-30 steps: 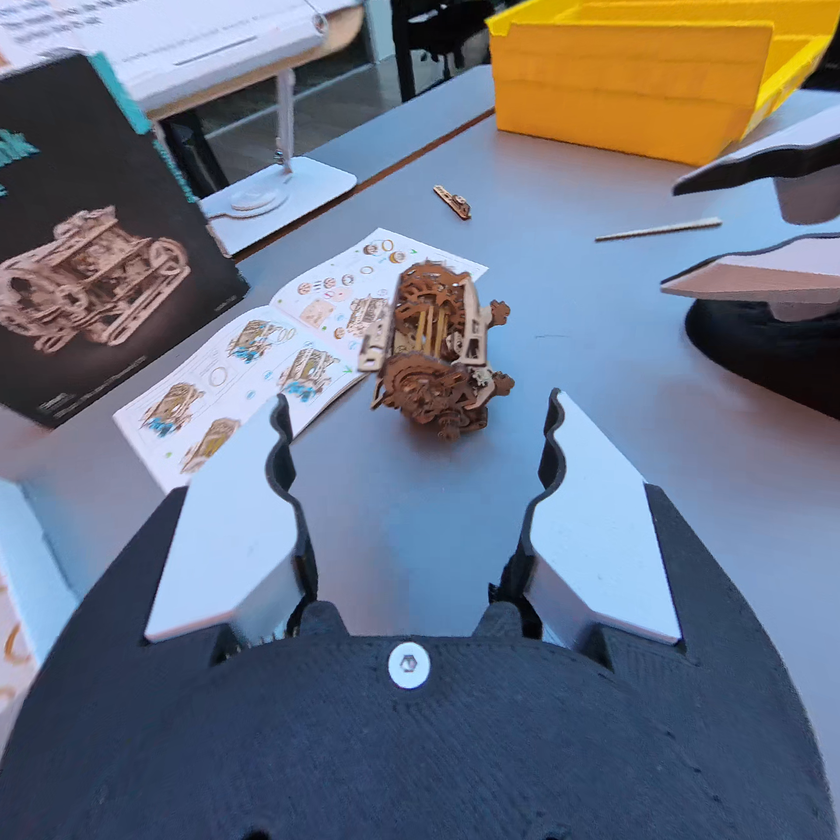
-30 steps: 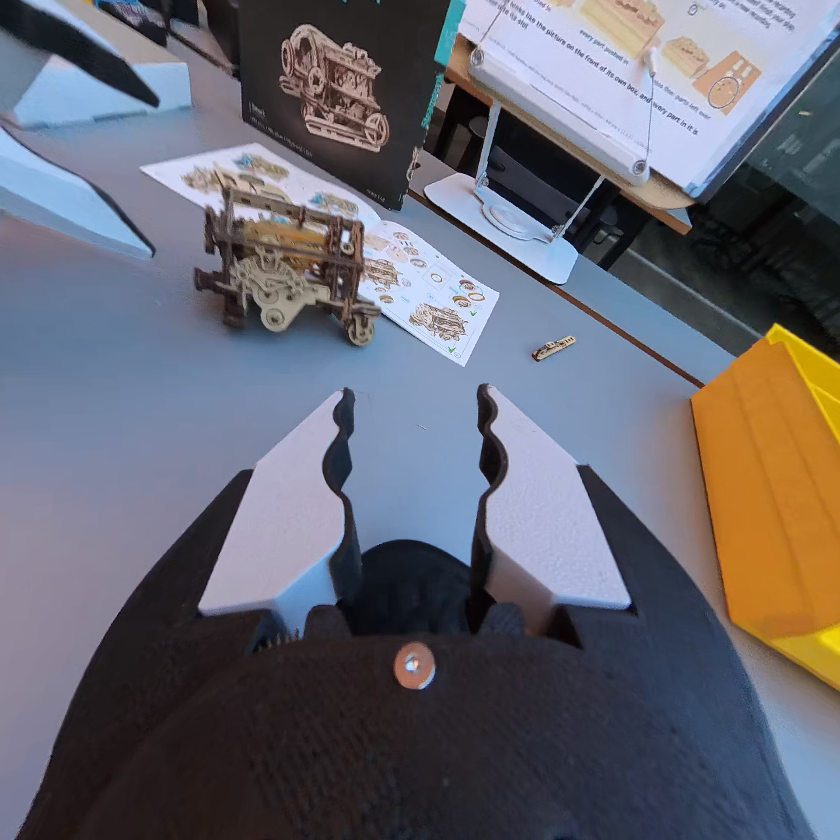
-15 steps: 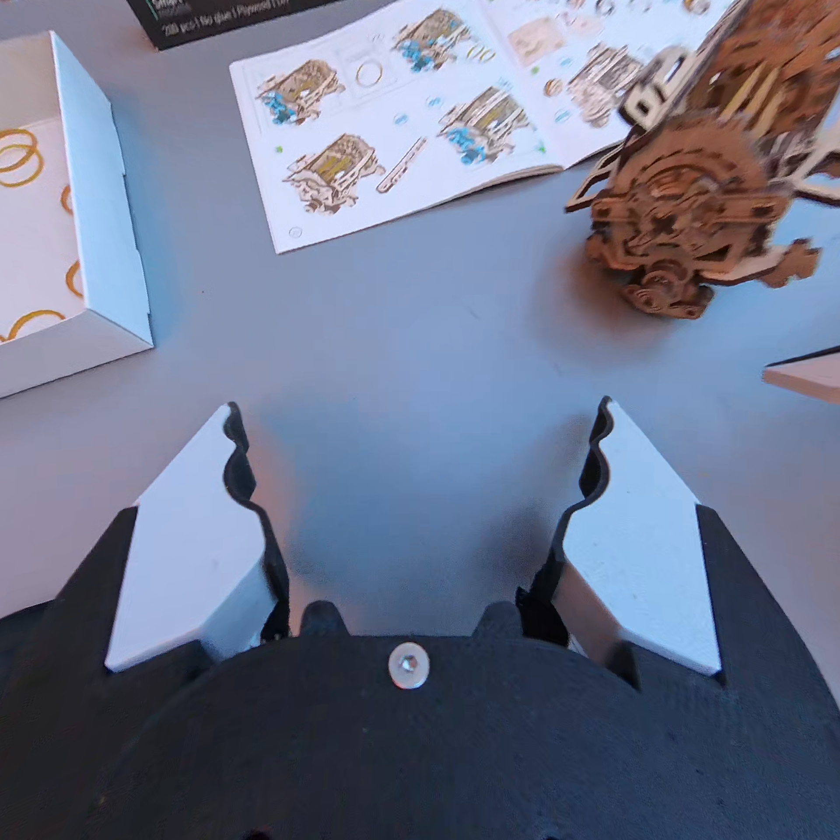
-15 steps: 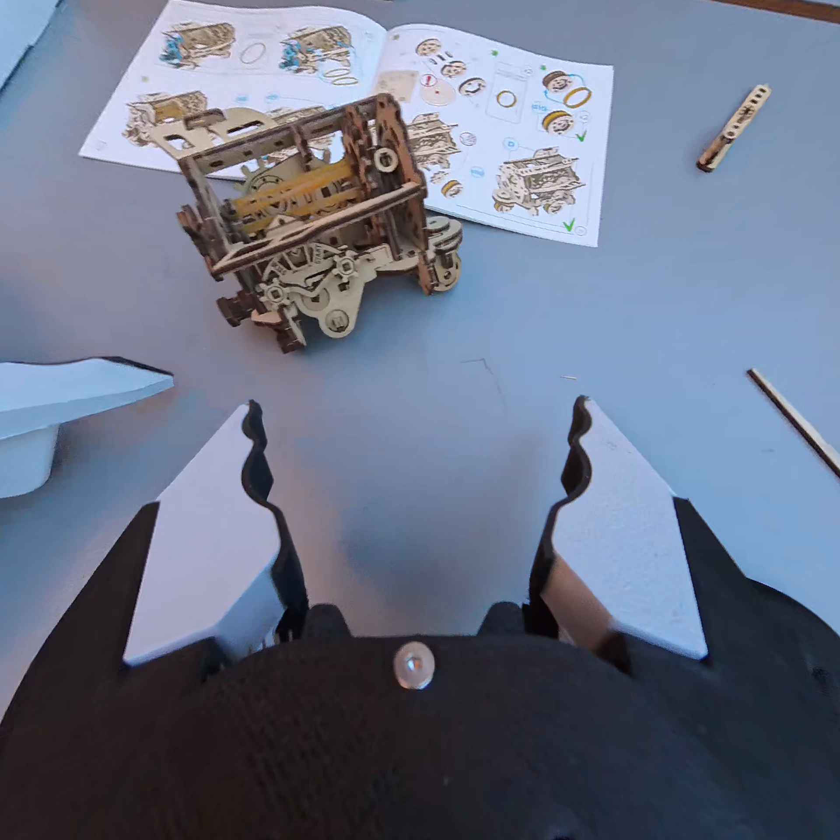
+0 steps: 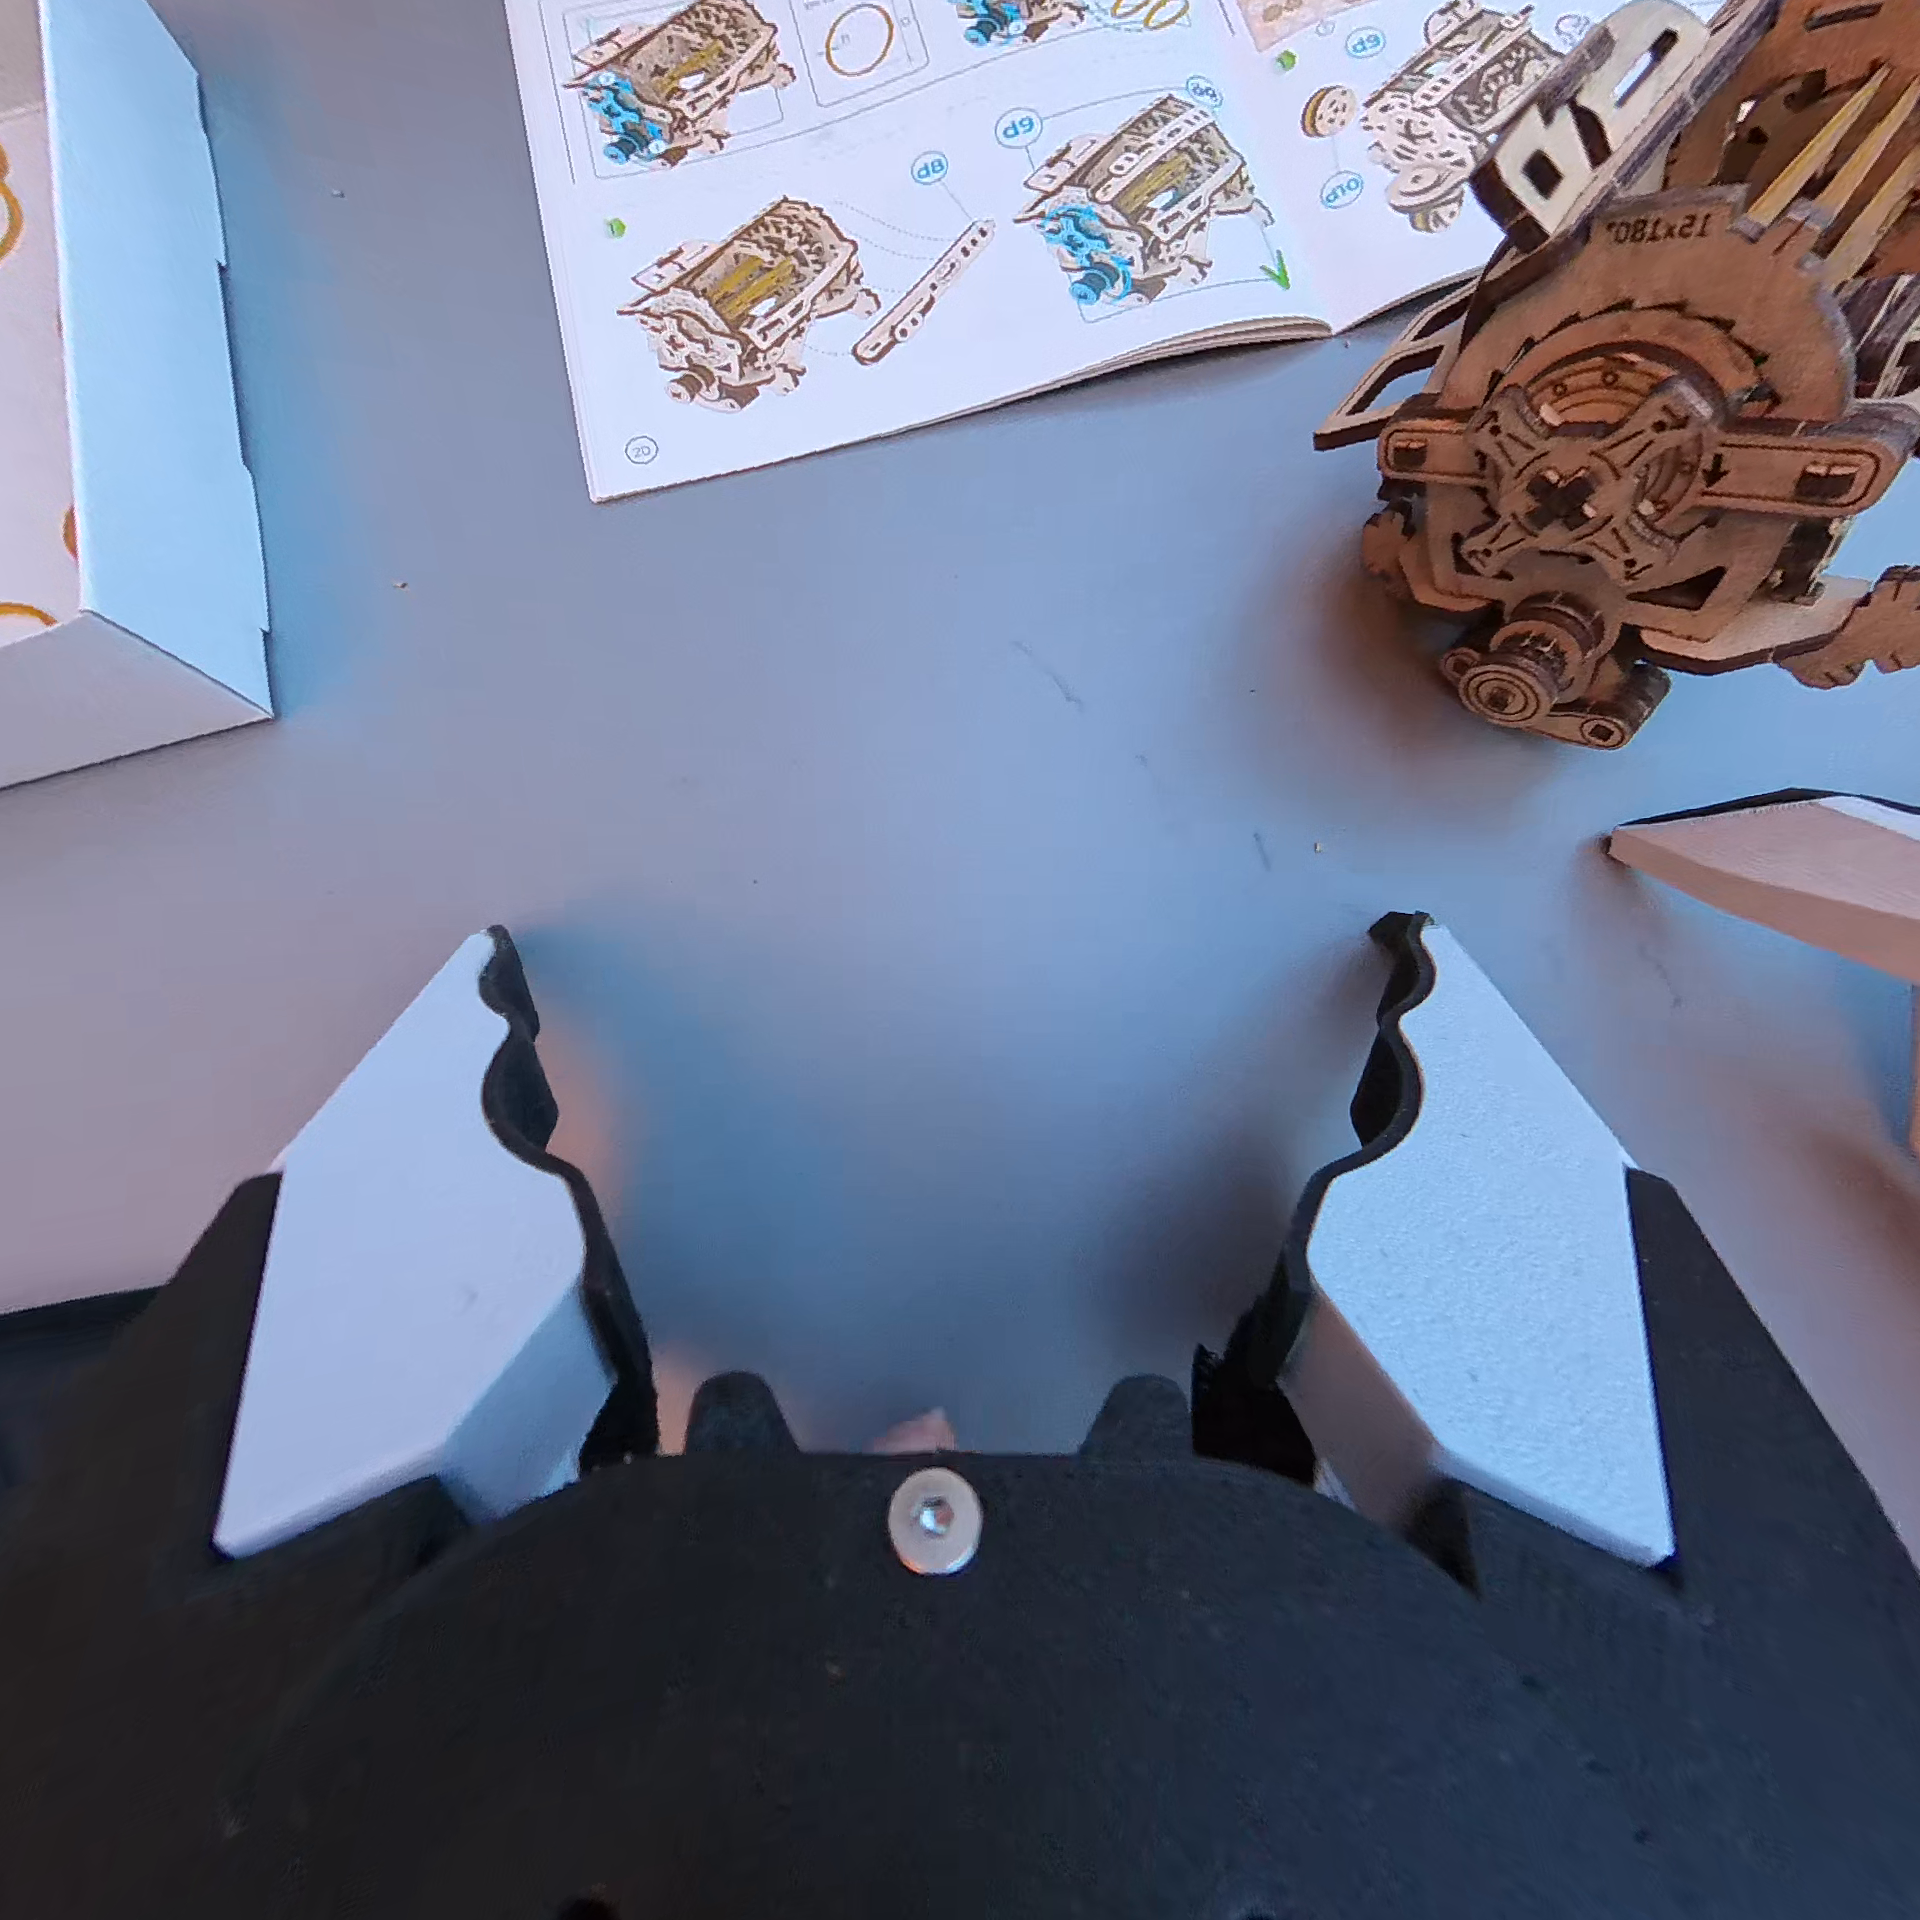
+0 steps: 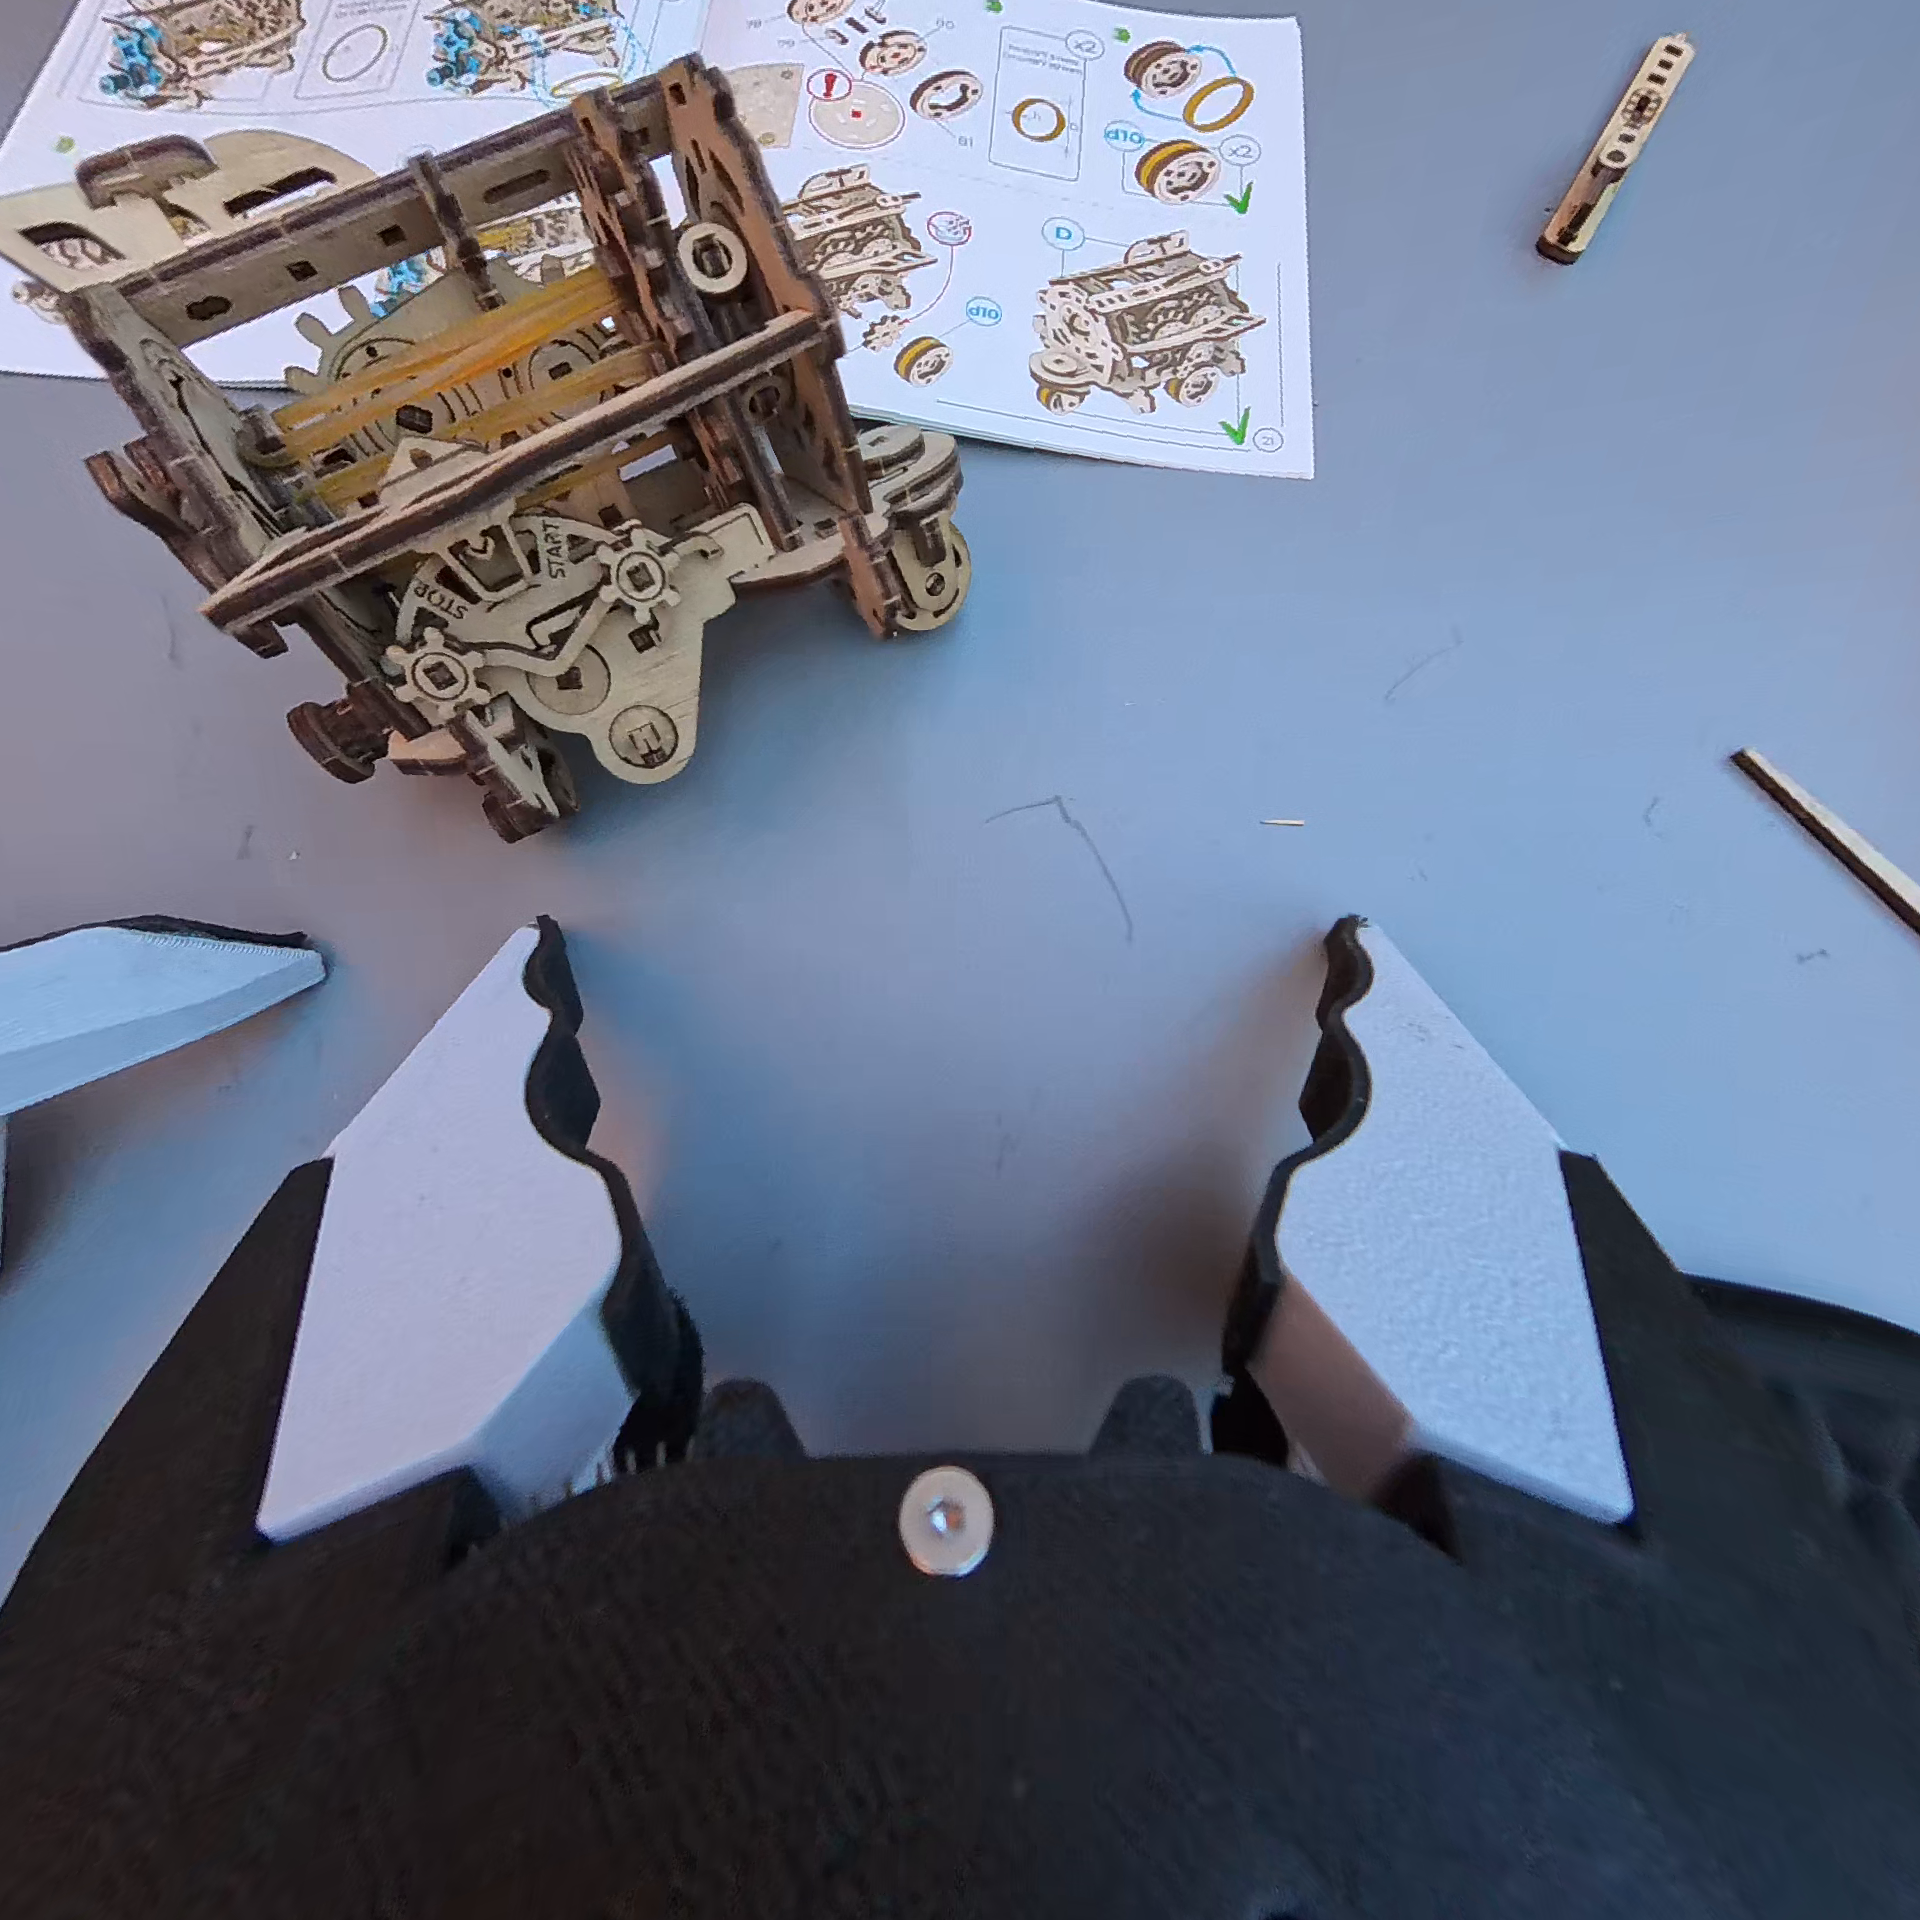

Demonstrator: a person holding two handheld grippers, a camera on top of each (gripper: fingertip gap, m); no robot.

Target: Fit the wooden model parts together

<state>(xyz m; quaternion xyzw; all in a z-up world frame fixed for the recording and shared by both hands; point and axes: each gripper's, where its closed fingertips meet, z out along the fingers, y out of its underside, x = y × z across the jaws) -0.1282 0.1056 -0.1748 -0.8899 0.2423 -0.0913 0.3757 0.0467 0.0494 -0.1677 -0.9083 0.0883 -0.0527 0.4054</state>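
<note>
A brown wooden gear model (image 6: 499,488) with yellow rubber bands stands on the grey table, partly on an open instruction booklet (image 6: 1039,229). In the left wrist view the model (image 5: 1642,436) is at the upper right. My left gripper (image 5: 956,935) is open and empty, low over bare table, left of and short of the model. My right gripper (image 6: 945,930) is open and empty, short of the model and to its right. A small slotted wooden bar (image 6: 1616,151) and a thin wooden stick (image 6: 1829,836) lie loose on the right.
A white open box (image 5: 156,416) with yellow rubber bands inside stands at the left. The booklet (image 5: 935,239) lies beyond the left gripper. One finger of the other gripper shows at the right edge of the left view (image 5: 1787,883) and at the left edge of the right view (image 6: 135,997). My right gripper's tips are some 9 cm from the thin wooden stick (image 6: 1829,836).
Both grippers have tilted down and come closer to the table and the model. The right gripper has opened wide. The box, stand and yellow bins have left the views.
</note>
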